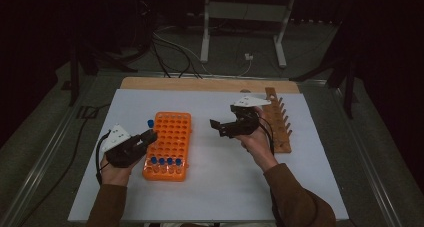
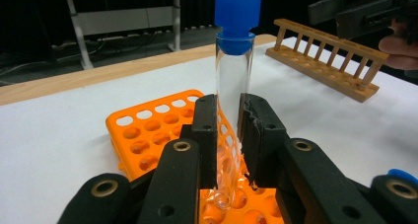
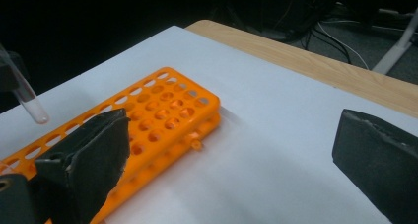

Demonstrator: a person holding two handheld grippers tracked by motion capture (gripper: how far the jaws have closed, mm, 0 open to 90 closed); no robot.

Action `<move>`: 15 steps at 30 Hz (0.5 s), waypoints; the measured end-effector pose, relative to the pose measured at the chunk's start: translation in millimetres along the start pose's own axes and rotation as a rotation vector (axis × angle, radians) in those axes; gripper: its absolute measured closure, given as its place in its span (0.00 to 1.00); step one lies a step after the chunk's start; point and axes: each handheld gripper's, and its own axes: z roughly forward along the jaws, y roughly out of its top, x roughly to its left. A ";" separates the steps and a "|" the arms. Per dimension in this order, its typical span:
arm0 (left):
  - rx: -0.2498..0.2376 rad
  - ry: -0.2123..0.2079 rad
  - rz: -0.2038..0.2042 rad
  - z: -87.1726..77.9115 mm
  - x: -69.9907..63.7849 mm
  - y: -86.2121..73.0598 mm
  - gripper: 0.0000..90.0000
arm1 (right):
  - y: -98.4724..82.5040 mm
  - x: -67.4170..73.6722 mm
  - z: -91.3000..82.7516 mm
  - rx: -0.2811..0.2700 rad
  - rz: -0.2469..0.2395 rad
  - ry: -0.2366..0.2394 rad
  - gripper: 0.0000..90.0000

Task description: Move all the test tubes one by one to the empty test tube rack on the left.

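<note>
Left gripper [image 2: 229, 135] jaws are clamped on a blue-capped test tube [image 2: 233, 93], orange rack [image 2: 148, 130] beyond; right gripper [image 3: 226, 150] jaws are spread wide, nothing held.

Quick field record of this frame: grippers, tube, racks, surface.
left gripper: shut on test tube
test tube: clear, blue cap, upright, held above the orange rack
right gripper: open, nothing between jaws
orange rack: on the white sheet, four blue-capped tubes in its near row
wooden rack: right side, no tubes seen in it
white sheet: covers the table
</note>
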 end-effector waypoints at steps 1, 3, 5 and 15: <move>-0.002 -0.001 -0.003 -0.9 0.2 -0.1 0.87 | -1.0 -1.6 -2.2 -0.003 0.004 -0.005 0.01; -0.004 -0.001 -0.006 -2.6 0.1 -0.6 0.87 | -3.0 -4.9 -6.8 -0.006 0.006 -0.015 0.01; -0.006 -0.001 -0.006 -4.5 0.0 -1.1 0.87 | -4.7 -8.2 -11.5 -0.011 0.009 -0.025 0.01; -0.016 -0.008 -0.012 -13.2 -0.9 -3.9 0.87 | -13.1 -21.5 -33.1 -0.032 0.024 -0.061 0.02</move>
